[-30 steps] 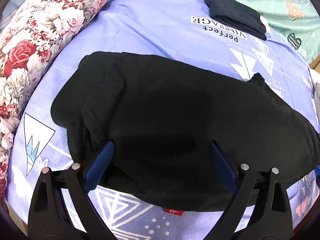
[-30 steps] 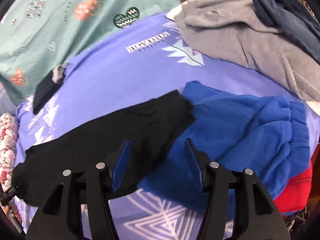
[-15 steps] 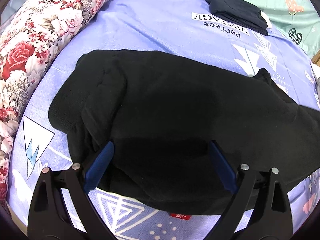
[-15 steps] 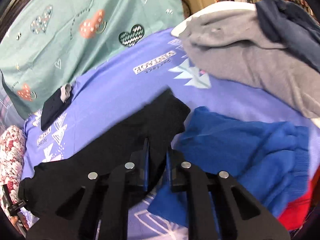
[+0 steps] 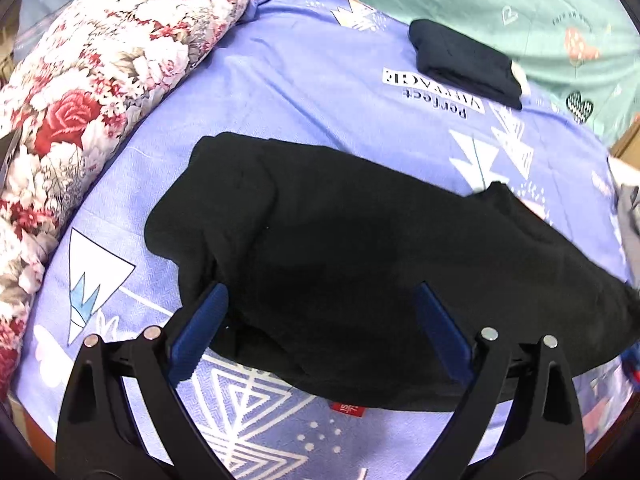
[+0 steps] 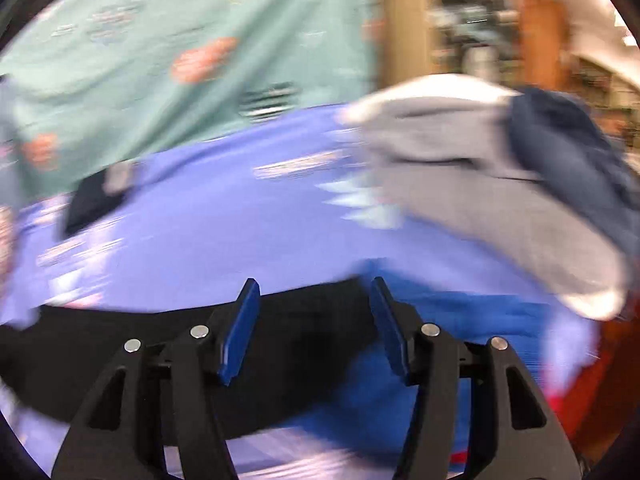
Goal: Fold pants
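Black pants [image 5: 360,264] spread on the bed [image 5: 304,80]

Left gripper [image 5: 320,312] hangs wide over them, holding nothing; right gripper [image 6: 314,312] has just been opening, jaws apart and empty.

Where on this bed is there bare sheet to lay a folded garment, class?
Free: the purple sheet between the black pants, the floral quilt and the small folded dark garment. Crowded: the far end, where grey clothing and blue pants pile up.

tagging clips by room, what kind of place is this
Most likely a bedroom: black pants lie on a bed's purple printed sheet, beside a floral quilt, with more clothes piled nearby.
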Tool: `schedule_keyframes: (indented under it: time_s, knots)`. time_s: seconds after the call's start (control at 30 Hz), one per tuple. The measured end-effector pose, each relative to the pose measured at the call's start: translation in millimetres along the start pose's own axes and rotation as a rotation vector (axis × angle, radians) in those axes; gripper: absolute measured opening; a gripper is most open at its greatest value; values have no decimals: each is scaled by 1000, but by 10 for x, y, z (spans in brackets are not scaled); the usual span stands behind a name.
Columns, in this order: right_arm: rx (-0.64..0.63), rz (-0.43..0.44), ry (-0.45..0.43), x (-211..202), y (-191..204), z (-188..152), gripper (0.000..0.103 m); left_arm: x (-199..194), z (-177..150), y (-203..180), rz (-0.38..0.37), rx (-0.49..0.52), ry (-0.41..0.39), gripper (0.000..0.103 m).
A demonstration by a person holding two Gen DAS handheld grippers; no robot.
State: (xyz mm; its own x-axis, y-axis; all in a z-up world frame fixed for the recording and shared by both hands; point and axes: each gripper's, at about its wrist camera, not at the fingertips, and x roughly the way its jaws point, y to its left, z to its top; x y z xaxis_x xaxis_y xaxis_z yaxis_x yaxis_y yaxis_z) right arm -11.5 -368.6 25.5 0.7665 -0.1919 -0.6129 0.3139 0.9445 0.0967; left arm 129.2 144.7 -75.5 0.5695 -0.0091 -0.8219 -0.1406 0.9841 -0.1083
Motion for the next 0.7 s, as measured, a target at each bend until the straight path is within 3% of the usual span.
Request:
schedule_keyframes:
  time_s: [0.1, 0.17, 0.23, 0.3, 0.4, 0.53, 0.6, 0.7]
  knots:
    - [-30, 213, 177, 430, 440, -193, 42, 129, -22, 8, 13, 21, 26, 96]
    - [-44, 258, 262, 663, 618, -311, 39, 259, -56, 80, 54, 16, 61, 96]
    - [-65, 241, 347, 867, 752, -479, 39, 324, -88, 168, 49, -3, 81, 96]
    - [-89, 141, 402, 1012, 761, -581, 36, 325, -119, 233, 19, -8, 92, 96]
    - [-104, 127, 399, 982, 801, -528, 35, 238, -142, 277, 6, -10, 90, 96]
    - [-180, 280, 308, 749, 1216, -245, 37, -99, -69, 337, -103, -114, -13, 96]
    - [-198, 367, 307, 818, 1556, -107, 42, -148, -24, 290, -105, -126, -47, 98]
    - [-270, 450, 310, 985, 2085, 1, 43, -23, -22, 143, -64, -79, -20, 98]
